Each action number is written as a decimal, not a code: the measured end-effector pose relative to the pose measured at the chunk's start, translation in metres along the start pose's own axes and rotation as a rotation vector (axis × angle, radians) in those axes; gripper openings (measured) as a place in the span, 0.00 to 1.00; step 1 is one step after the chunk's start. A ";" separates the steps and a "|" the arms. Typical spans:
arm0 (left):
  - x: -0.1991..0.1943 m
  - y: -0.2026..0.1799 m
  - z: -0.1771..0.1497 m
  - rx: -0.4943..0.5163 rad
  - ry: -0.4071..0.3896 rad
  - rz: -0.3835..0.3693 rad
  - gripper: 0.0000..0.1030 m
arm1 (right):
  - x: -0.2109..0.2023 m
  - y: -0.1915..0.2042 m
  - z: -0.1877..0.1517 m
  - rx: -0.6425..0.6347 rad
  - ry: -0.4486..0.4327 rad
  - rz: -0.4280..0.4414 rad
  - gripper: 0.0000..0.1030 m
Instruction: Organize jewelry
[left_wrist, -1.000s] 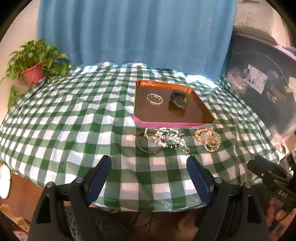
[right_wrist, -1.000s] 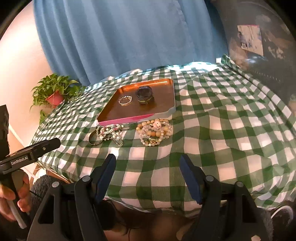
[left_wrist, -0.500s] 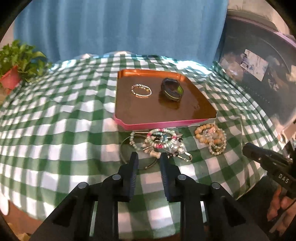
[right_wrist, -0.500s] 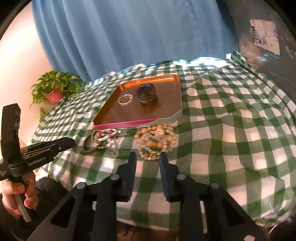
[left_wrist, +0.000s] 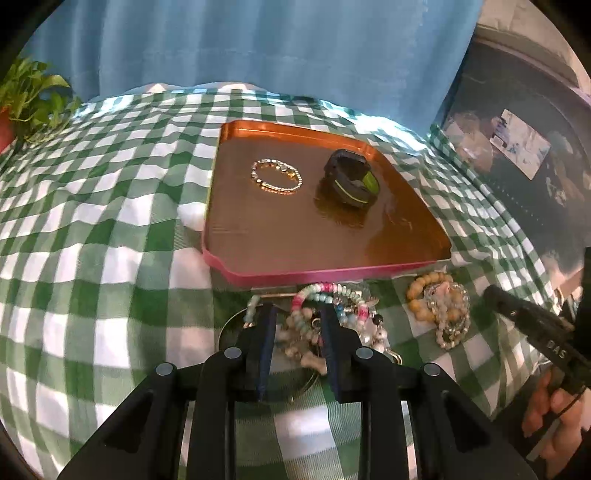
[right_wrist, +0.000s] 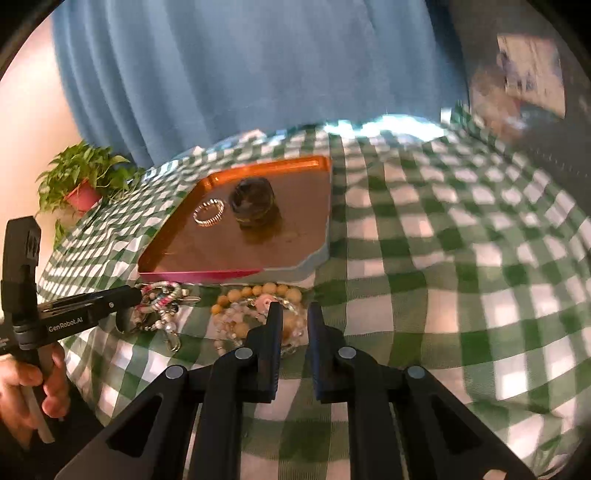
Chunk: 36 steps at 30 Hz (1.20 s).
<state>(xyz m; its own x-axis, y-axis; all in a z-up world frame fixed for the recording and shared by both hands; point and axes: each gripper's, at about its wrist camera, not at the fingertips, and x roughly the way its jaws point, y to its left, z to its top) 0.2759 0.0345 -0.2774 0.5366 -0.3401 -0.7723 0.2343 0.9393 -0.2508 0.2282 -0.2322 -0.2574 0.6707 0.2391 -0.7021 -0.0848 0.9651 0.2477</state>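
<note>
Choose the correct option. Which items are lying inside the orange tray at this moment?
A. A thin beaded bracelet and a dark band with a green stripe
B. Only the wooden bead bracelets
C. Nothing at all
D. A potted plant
A: inside the orange tray lie a thin beaded bracelet and a dark band with a green stripe; the other bracelets are on the cloth in front.

Table with green-and-white checked tablecloth (left_wrist: 110, 258). Directly on it: orange tray with pink front edge (left_wrist: 406, 229); just before the tray, a tangle of coloured bead bracelets (left_wrist: 332, 299) and, beside it, a heap of tan and clear bead bracelets (left_wrist: 439, 310); potted plant (right_wrist: 83, 177) at far left corner.
</note>
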 end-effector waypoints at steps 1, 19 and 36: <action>0.003 0.001 0.000 0.005 0.004 0.001 0.25 | 0.005 -0.004 0.001 0.017 0.017 0.015 0.13; -0.006 -0.001 -0.016 0.023 -0.024 0.003 0.17 | 0.015 -0.002 0.001 0.005 0.018 0.090 0.05; -0.017 0.011 -0.027 -0.062 -0.016 -0.032 0.19 | 0.005 0.018 -0.005 -0.052 0.009 0.180 0.37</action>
<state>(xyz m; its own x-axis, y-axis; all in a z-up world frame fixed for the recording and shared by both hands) 0.2475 0.0521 -0.2824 0.5425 -0.3705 -0.7540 0.2017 0.9287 -0.3112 0.2262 -0.2129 -0.2597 0.6346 0.4089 -0.6558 -0.2405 0.9109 0.3352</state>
